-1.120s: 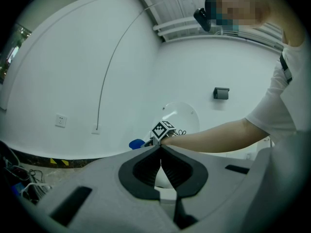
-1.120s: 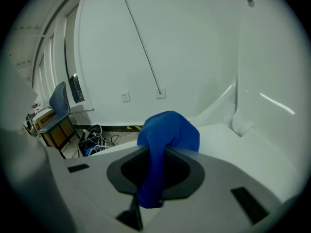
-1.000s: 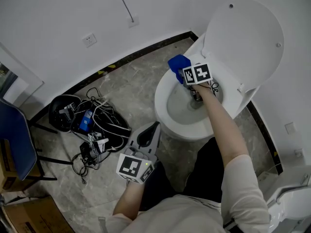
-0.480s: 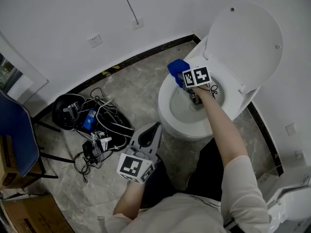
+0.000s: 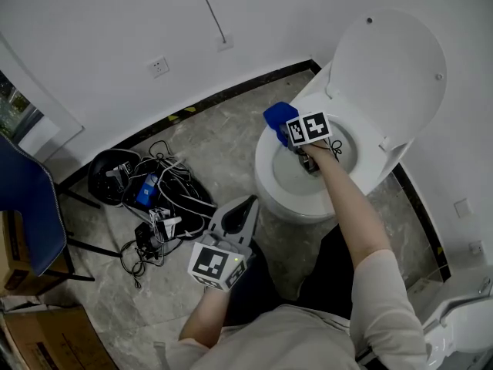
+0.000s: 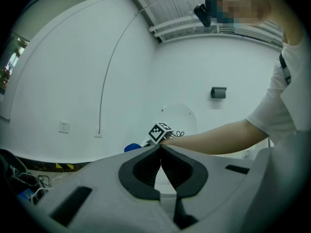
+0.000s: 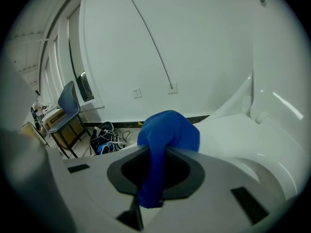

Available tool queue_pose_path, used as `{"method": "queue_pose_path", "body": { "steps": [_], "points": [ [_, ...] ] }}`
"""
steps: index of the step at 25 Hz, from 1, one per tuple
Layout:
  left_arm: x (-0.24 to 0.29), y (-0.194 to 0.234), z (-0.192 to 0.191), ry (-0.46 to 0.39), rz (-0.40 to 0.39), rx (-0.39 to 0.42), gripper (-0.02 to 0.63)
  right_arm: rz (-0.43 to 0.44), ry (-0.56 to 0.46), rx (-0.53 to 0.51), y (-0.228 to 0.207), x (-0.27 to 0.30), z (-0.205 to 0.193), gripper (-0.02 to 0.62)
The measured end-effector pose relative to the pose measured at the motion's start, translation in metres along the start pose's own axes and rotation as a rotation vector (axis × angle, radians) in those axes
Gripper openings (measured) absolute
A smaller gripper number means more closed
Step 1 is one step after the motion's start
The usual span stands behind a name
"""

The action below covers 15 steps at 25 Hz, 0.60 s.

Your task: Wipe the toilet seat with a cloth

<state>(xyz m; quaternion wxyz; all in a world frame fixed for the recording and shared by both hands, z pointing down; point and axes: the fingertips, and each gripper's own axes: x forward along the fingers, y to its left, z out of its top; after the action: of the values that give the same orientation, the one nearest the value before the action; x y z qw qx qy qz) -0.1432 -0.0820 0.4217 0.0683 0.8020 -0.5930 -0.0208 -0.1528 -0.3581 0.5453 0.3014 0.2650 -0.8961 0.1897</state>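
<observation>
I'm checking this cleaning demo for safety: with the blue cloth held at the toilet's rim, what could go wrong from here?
1. The right hand-held gripper pinches only a narrow fold of the blue cloth. Dragged along the toilet seat, the cloth might slip out and drop into the bowl.
2. A tangle of cables lies on the floor near the bowl, so a sideways step could catch it.

Two grippers (image 5: pixel 237 216) (image 7: pixel 156 155), one cloth (image 5: pixel 277 116), one toilet (image 5: pixel 264 174)

place: bathroom | evidence: toilet (image 5: pixel 289 206), marble floor (image 5: pixel 223 129), white walls (image 5: pixel 115 21)
</observation>
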Motion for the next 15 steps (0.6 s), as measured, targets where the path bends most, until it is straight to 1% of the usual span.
{"method": "queue_pose_path", "body": {
  "steps": [5, 15],
  "points": [
    [-0.004, -0.004, 0.002, -0.008, 0.002, 0.004, 0.008, 0.000, 0.008, -0.032, 0.012, -0.001, -0.005, 0.057],
    [-0.015, -0.006, 0.012, -0.018, 0.012, 0.023, 0.009, 0.041, 0.022, -0.025, 0.036, -0.006, -0.015, 0.057]
  ]
}}
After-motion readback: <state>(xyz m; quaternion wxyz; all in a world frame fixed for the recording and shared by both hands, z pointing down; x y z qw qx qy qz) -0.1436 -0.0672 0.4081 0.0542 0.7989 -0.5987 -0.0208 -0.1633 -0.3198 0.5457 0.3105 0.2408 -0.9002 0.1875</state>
